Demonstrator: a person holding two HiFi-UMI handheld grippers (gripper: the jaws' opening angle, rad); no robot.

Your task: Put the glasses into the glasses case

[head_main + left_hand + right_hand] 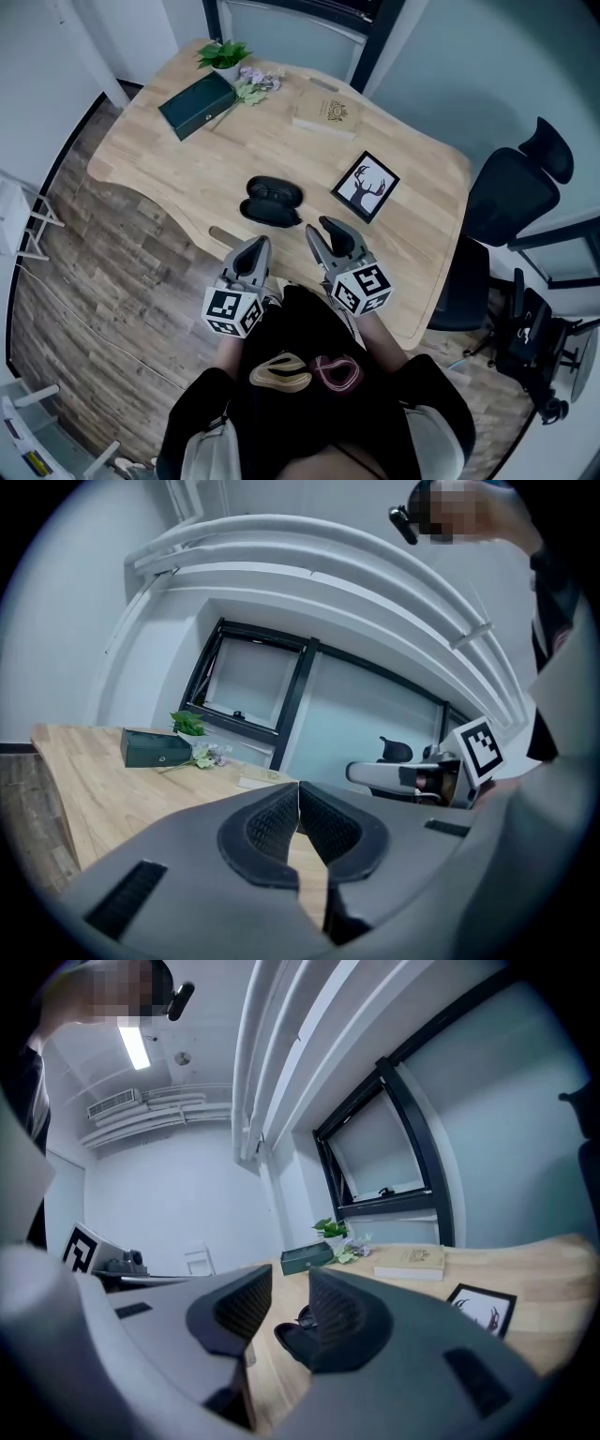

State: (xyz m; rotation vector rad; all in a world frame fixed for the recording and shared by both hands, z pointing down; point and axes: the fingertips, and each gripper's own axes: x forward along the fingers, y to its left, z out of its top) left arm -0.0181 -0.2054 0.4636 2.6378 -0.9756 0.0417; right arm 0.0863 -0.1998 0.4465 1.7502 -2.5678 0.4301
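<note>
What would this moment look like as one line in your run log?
left gripper: shut, empty | right gripper: open, empty | glasses case: open on table, ahead of both grippers, untouched

**What Stays Out of Sight**

In the head view the open case is too small to tell whether glasses lie in it. In the right gripper view the right gripper covers most of that case. Only a dark part shows between and under its jaws, and its body cuts off a corner of the frame. The book's print is too small to read. The left gripper blocks the near half of the table in its own view. The person hides the table's near edge from above.
</note>
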